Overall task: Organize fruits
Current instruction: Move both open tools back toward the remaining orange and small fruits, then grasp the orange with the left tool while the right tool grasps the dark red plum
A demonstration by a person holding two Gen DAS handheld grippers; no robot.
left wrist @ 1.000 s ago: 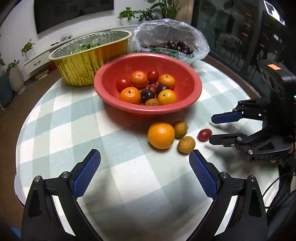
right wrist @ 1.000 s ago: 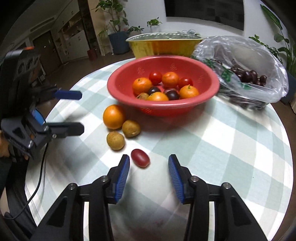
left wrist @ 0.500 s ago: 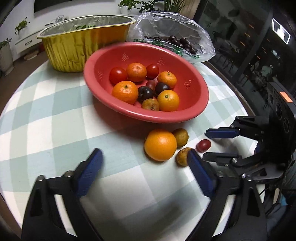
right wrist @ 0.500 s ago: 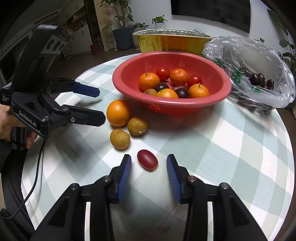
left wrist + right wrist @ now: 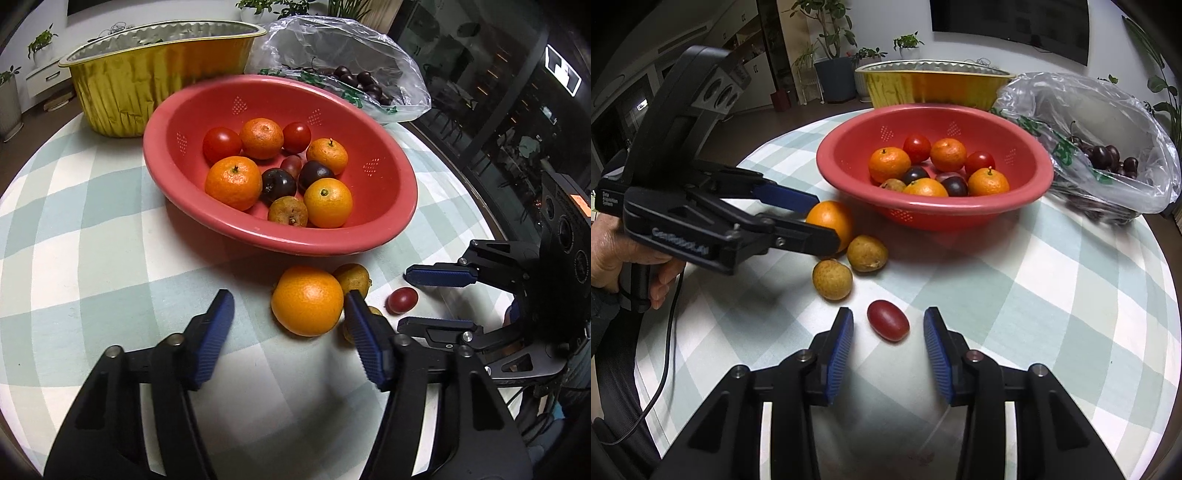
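Left gripper [image 5: 818, 219] at left, jaws closing around the loose orange [image 5: 831, 223] on the checked tabletop [image 5: 1052, 295], pads not yet pressing it. Two brown fruits [image 5: 849, 266] just beside the orange. Right gripper [image 5: 888, 347] further right, jaws released, straddling the red grape tomato [image 5: 888, 325] without touching. Red bowl [image 5: 934, 218] of mixed fruit behind; cherry bag [image 5: 1108, 147] far right.
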